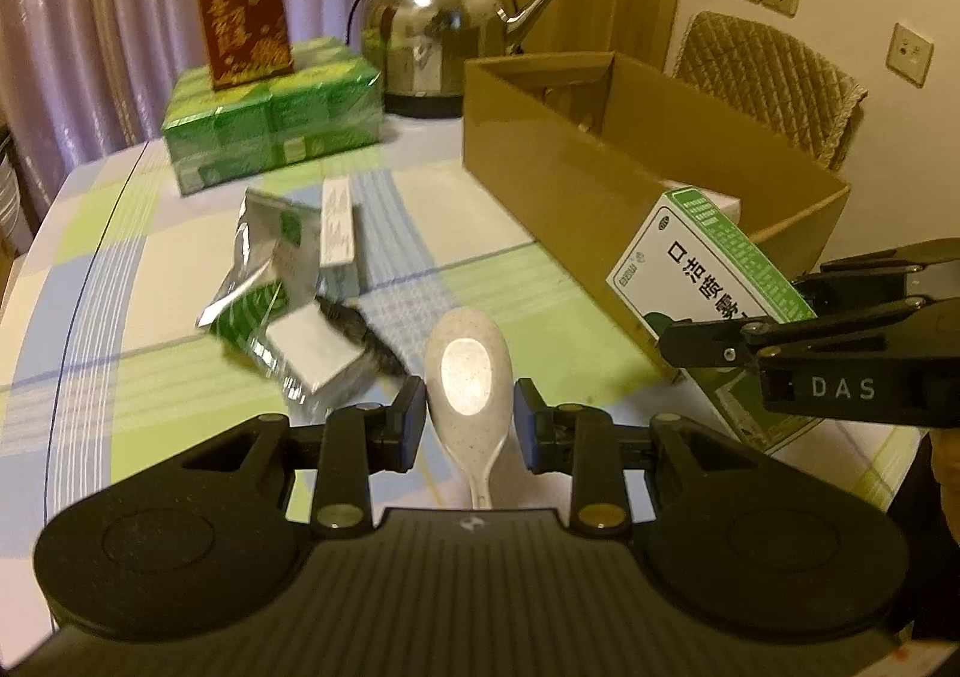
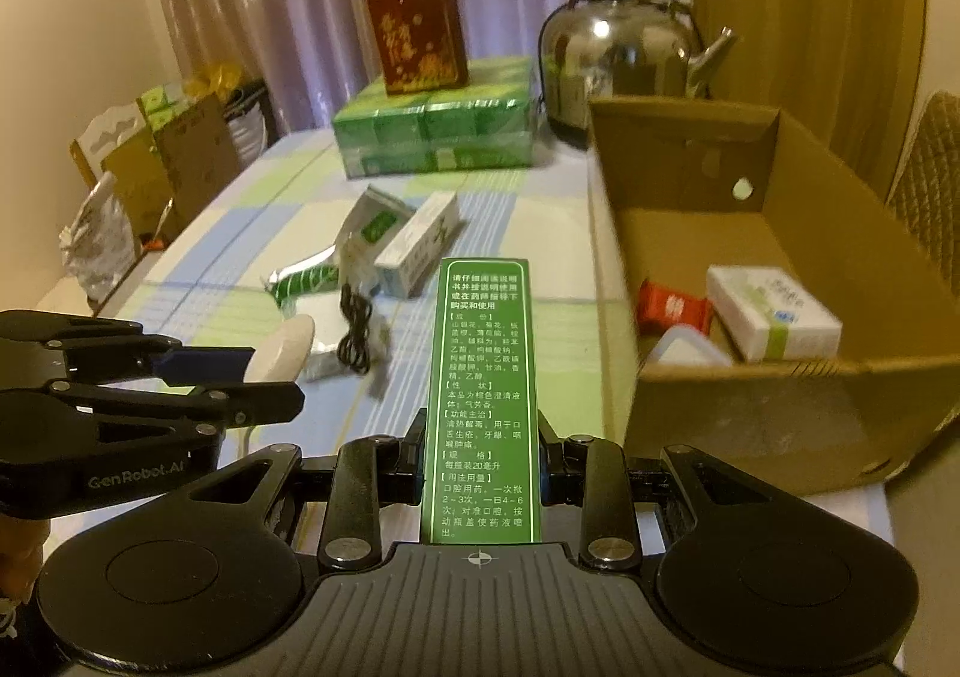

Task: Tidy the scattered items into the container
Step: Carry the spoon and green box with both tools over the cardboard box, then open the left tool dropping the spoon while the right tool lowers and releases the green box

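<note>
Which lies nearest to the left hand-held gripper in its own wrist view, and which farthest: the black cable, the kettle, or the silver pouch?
1. Black cable, just ahead-left of the left hand-held gripper.
2. Silver pouch, farther left, mid-table.
3. Kettle, at the far edge.

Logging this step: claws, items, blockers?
Left claw around spoon, right claw shut on green box. Carton beside, open. Nothing blocking.

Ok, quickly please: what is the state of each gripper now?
Left gripper: around the pale spoon, contact unclear.
Right gripper: closed on the green medicine box.
</note>
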A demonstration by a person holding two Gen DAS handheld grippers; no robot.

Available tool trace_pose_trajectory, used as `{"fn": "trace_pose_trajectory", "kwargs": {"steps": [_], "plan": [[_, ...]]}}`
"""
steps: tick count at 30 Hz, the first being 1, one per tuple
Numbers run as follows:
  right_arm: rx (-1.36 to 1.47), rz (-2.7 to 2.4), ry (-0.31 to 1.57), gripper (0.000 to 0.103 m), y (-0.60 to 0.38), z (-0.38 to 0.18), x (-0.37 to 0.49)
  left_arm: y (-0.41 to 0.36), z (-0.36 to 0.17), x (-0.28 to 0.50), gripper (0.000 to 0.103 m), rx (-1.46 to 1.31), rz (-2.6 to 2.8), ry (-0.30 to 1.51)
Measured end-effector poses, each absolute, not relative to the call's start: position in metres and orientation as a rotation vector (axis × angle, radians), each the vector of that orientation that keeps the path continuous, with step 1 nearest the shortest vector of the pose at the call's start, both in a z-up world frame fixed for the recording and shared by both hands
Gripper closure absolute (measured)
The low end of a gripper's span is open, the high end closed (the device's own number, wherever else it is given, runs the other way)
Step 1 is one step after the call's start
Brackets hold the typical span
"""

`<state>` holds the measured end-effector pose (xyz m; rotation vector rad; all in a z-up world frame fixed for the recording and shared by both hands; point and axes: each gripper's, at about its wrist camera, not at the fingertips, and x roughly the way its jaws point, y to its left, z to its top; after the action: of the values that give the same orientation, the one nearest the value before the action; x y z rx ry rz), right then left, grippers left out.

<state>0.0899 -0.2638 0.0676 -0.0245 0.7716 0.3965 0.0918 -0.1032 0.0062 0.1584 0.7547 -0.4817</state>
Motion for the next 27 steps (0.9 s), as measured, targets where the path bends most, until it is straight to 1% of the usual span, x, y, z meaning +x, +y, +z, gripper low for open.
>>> {"fn": "trace_pose_trajectory", "kwargs": {"steps": [7,17,21,27], "plan": [[-0.006,0.364,0.707,0.075,-0.287,0.097,0.104,-0.135,0.036,0.108,0.077,0.169,-0.564,0.71],[0.032,0.282,0.614,0.075,-0.347,0.149,0.142,-0.196,0.086,0.139,0.077,0.14,-0.672,0.636],[0.017,0.24,0.61,0.075,-0.37,0.152,0.16,-0.223,0.1,0.151,0.077,0.139,-0.711,0.62],[0.013,0.206,0.637,0.075,-0.396,0.14,0.178,-0.255,0.107,0.168,0.077,0.105,-0.745,0.618]]}}
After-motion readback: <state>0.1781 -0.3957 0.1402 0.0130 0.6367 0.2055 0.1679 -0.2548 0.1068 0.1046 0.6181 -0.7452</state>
